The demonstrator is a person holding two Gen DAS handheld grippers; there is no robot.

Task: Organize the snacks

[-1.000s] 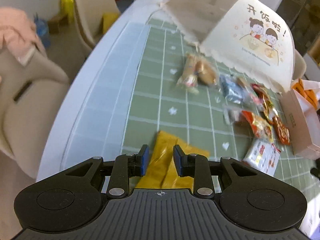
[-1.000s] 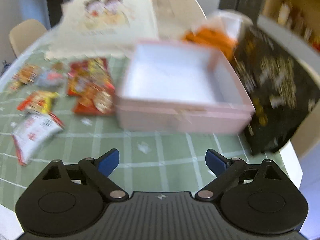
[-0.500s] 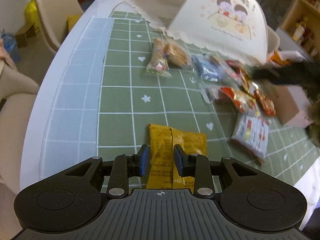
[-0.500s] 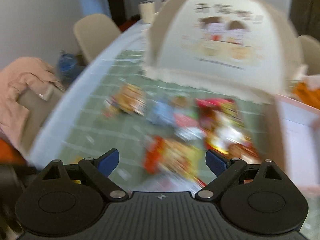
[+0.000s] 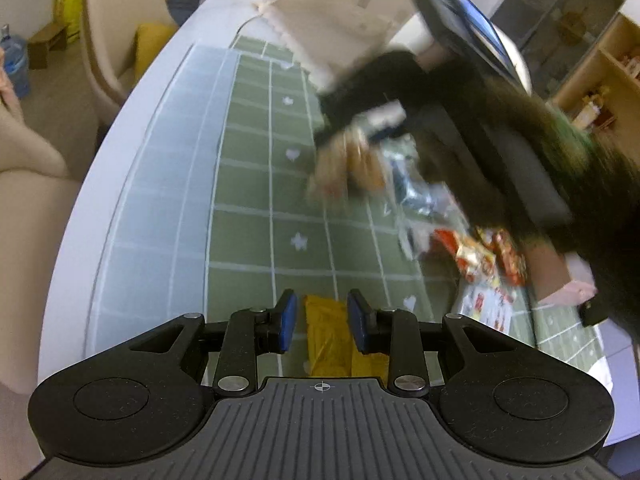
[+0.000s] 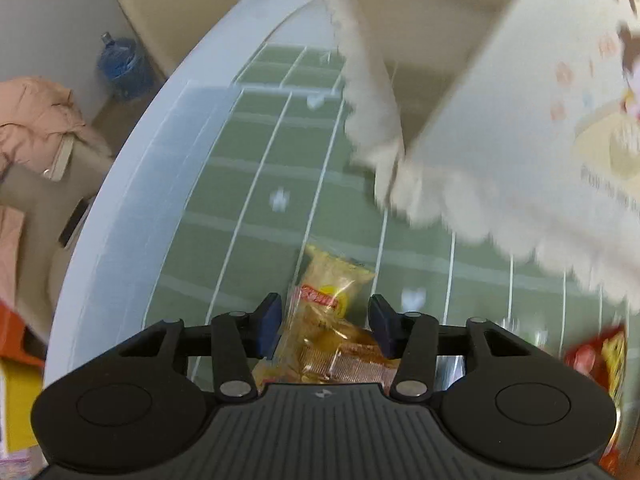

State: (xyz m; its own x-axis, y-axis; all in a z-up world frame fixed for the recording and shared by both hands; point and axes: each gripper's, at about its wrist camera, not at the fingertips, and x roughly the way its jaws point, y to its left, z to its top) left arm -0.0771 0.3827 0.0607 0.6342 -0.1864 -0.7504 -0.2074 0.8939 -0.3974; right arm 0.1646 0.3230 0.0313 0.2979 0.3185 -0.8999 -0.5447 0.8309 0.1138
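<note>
My left gripper (image 5: 319, 317) straddles a yellow snack packet (image 5: 326, 334) lying on the green checked mat; its blue pads stand a little off the packet's sides, so the jaws are open. My right gripper (image 6: 324, 326) is partly closed around a clear bag of golden pastries (image 6: 332, 312); the pads stand at or just off its sides. In the left wrist view the right gripper and dark sleeve (image 5: 500, 152) hover blurred over that pastry bag (image 5: 352, 164). More snack packets (image 5: 476, 256) lie to the right, beside a pink box (image 5: 560, 280).
A cream mesh food cover (image 6: 500, 92) stands on the table just behind the pastry bag. The table's white rim (image 5: 132, 152) curves along the left, with beige chairs (image 5: 116, 28) and a blue water bottle (image 6: 120, 64) beyond it.
My right gripper swung from the pink box across the snacks to the pastry bag and narrowed its jaws around it. My left gripper stayed over the yellow packet, jaws slightly wider.
</note>
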